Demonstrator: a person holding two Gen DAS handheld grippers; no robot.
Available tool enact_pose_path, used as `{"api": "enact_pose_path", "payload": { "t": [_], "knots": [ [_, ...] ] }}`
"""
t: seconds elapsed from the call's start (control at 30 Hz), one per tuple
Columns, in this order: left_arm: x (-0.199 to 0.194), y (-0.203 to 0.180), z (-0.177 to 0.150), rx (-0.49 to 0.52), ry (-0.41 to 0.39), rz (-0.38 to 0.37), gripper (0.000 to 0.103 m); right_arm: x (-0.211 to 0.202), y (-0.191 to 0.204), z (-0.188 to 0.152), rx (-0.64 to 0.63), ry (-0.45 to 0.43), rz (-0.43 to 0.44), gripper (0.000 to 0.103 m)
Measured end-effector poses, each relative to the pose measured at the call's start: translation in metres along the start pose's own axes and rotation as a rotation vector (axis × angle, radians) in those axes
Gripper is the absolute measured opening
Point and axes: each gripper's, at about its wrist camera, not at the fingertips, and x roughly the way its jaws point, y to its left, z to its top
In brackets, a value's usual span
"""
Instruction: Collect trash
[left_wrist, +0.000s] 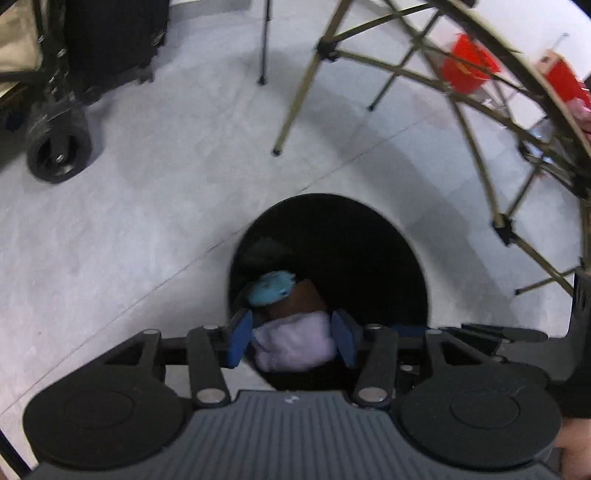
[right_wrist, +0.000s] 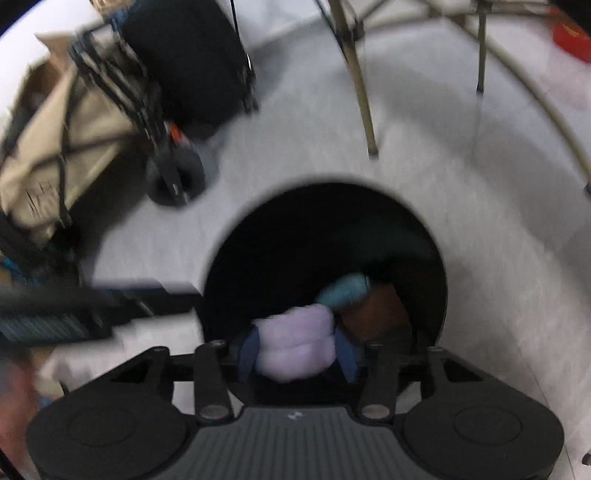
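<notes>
A round black bin (left_wrist: 332, 201) stands on the pale floor below both grippers. Inside it lie a blue crumpled wad (left_wrist: 271, 288) and a brown piece (left_wrist: 299, 301). My left gripper (left_wrist: 291, 341) points down over the bin's near rim, open, with a lilac crumpled wad (left_wrist: 293, 349) between its blue pads and a thin gap at each side. The right wrist view is blurred: my right gripper (right_wrist: 295, 354) hangs over the same bin (right_wrist: 332, 192), open, a lilac wad (right_wrist: 295, 343) loose between its fingers. The blue wad (right_wrist: 345, 291) and brown piece (right_wrist: 376, 314) lie beyond.
A wheeled cart (left_wrist: 59, 147) and a black case (left_wrist: 110, 37) stand at the far left. Tan folding-table legs (left_wrist: 295, 99) rise beyond and right of the bin, with red items (left_wrist: 469, 68) above. A beige cart bag (right_wrist: 55, 147) is left of the bin.
</notes>
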Motion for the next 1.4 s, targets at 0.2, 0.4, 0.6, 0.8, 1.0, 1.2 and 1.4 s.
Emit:
{"api": "enact_pose_path", "payload": {
  "t": [0.2, 0.4, 0.6, 0.8, 1.0, 1.2, 1.4],
  "knots": [
    [0.008, 0.002, 0.001, 0.013, 0.027, 0.008, 0.057, 0.020, -0.019, -0.002, 0.045, 0.060, -0.002, 0.047],
    [0.003, -0.008, -0.003, 0.051, 0.009, 0.008, 0.060, 0.011, -0.010, 0.001, 0.011, 0.038, -0.008, 0.049],
    [-0.043, -0.030, -0.025, 0.113, -0.144, 0.085, 0.065, -0.040, 0.003, 0.001, -0.059, -0.071, -0.035, 0.051],
    [-0.112, -0.084, -0.064, 0.203, -0.344, 0.070, 0.072, -0.158, 0.005, -0.027, -0.133, -0.316, -0.060, 0.054],
    [-0.164, -0.175, -0.114, 0.322, -0.535, -0.074, 0.083, -0.294, -0.027, -0.095, -0.104, -0.615, -0.157, 0.062],
    [-0.155, -0.282, -0.129, 0.490, -0.530, -0.262, 0.089, -0.388, -0.099, -0.162, 0.044, -0.798, -0.314, 0.067],
    [-0.104, -0.404, -0.088, 0.611, -0.559, -0.337, 0.086, -0.431, -0.189, -0.156, 0.162, -0.857, -0.386, 0.067]
  ]
}}
